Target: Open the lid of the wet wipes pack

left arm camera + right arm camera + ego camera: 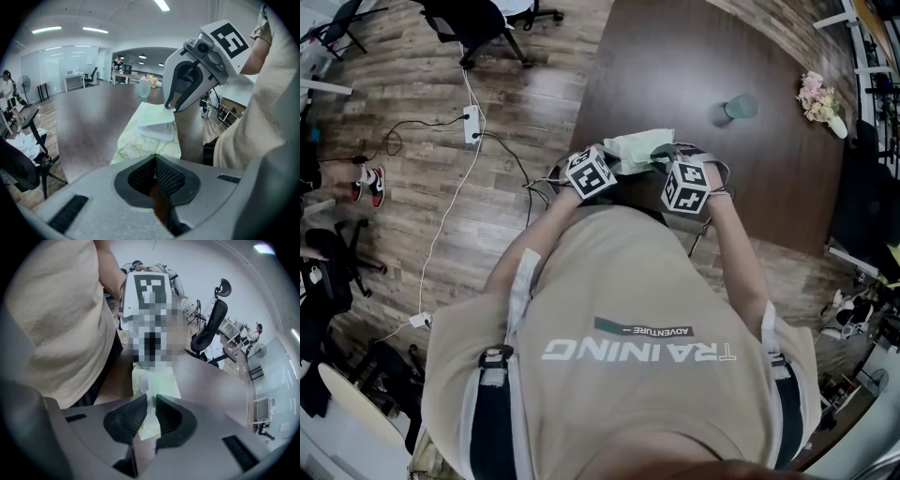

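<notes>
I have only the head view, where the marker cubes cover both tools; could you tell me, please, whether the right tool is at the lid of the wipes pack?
Observer: Yes. In the left gripper view the right tool has its tips at the far edge of the white lid on the wet wipes pack.
Operator: Thank you. Are its jaws closed on the lid?
Observer: The right gripper view shows them narrowly apart with a pale strip of the lid between them. I cannot tell whether the pads press on it.
Operator: And the left tool, please?
Observer: The left tool has its jaws together with nothing between them, at the end of the pack nearest to it.
</notes>
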`<state>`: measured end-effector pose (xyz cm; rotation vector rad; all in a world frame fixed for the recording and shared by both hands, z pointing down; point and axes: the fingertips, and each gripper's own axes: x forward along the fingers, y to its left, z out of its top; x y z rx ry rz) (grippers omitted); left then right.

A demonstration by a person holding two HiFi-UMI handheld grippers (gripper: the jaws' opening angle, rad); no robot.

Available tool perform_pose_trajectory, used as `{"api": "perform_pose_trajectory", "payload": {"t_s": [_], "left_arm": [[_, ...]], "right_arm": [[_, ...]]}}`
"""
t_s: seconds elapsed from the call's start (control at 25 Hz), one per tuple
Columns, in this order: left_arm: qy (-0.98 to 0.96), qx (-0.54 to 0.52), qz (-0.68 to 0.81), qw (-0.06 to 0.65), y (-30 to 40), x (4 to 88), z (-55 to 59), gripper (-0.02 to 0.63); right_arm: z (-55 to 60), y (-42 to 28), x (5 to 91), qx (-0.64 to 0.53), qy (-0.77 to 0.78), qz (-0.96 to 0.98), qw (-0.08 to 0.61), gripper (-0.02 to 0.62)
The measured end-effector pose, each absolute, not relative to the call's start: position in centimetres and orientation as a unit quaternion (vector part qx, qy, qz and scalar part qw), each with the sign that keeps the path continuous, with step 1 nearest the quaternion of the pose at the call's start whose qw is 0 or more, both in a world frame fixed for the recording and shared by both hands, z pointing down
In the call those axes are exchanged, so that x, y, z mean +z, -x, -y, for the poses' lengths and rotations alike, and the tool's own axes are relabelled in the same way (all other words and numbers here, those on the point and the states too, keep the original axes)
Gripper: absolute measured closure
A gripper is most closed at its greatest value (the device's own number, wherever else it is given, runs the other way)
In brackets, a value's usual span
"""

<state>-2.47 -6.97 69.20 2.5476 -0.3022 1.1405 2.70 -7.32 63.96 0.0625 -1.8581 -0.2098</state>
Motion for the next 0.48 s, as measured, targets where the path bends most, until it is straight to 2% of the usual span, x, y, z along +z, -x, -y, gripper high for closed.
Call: {"api": "perform_pose_trajectory", "payload": {"t_s": [0.48], "left_arm": [[-0.89, 0.41, 0.104, 0.17, 2.4, 69.3, 7.0, 0.597]], "right_arm": [[10.1, -2.5, 61.2, -0.032, -0.102, 0.842, 0.529, 0.551]]}}
